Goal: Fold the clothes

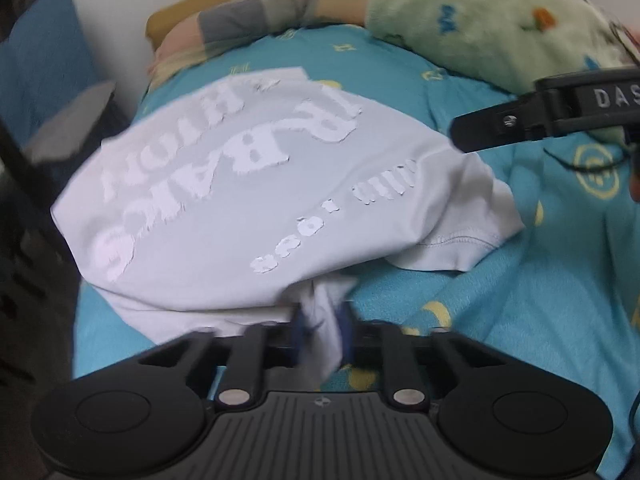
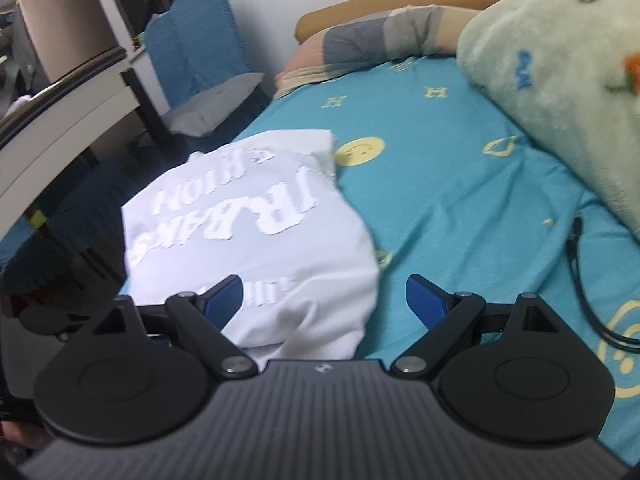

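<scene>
The pale T-shirt [image 1: 240, 184] lies on the turquoise bed sheet [image 2: 440, 184], partly doubled over, print upward (letters look inverted). The left gripper [image 1: 322, 332] is clenched on a bunch of its cloth at 6 o'clock. The right gripper [image 2: 324, 300] is spread wide, grasping nothing, over the shirt's edge. I judge the pinched edge should be carried low and level, so the layers meet squarely.
</scene>
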Action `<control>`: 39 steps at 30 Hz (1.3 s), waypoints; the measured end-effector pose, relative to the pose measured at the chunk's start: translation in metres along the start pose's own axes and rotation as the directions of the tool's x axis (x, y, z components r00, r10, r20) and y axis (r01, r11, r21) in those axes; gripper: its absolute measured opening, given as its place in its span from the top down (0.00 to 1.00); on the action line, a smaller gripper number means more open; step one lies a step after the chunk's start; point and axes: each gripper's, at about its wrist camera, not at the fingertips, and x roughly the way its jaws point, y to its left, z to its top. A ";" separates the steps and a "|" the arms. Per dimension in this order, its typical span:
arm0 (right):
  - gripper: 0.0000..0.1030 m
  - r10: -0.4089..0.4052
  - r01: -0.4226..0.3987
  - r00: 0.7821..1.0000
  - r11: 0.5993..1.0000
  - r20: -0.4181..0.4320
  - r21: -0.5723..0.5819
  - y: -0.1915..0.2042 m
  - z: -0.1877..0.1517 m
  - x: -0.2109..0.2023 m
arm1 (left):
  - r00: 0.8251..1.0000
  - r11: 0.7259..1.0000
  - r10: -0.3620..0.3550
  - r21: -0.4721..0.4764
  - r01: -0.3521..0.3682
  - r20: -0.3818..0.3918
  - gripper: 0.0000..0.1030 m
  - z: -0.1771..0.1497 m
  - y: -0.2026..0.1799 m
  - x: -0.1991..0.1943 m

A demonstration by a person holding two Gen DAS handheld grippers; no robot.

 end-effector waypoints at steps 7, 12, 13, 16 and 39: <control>0.13 0.146 -0.146 0.989 0.988 -0.014 -0.050 0.020 -0.016 -0.003 | 0.976 0.964 -0.140 -0.202 0.173 0.169 0.94 0.000 0.056 -0.076; 0.13 0.194 -0.202 0.979 0.949 -0.053 -0.241 0.063 -0.039 0.004 | 0.914 0.880 -0.210 -0.340 0.332 0.348 0.94 -0.011 0.093 -0.127; 0.13 0.169 -0.179 0.984 0.939 -0.061 -0.294 0.072 -0.044 0.008 | 0.910 0.878 -0.214 -0.338 0.339 0.356 0.94 -0.010 0.094 -0.128; 0.13 0.097 -0.099 0.995 0.925 -0.023 -0.366 0.086 -0.052 0.014 | 0.897 0.872 -0.223 -0.334 0.359 0.381 0.94 -0.008 0.094 -0.131; 0.13 0.176 -0.099 0.960 0.941 0.218 -0.324 0.093 -0.042 -0.011 | 0.923 0.875 -0.190 -0.368 0.314 0.336 0.94 -0.005 0.068 -0.118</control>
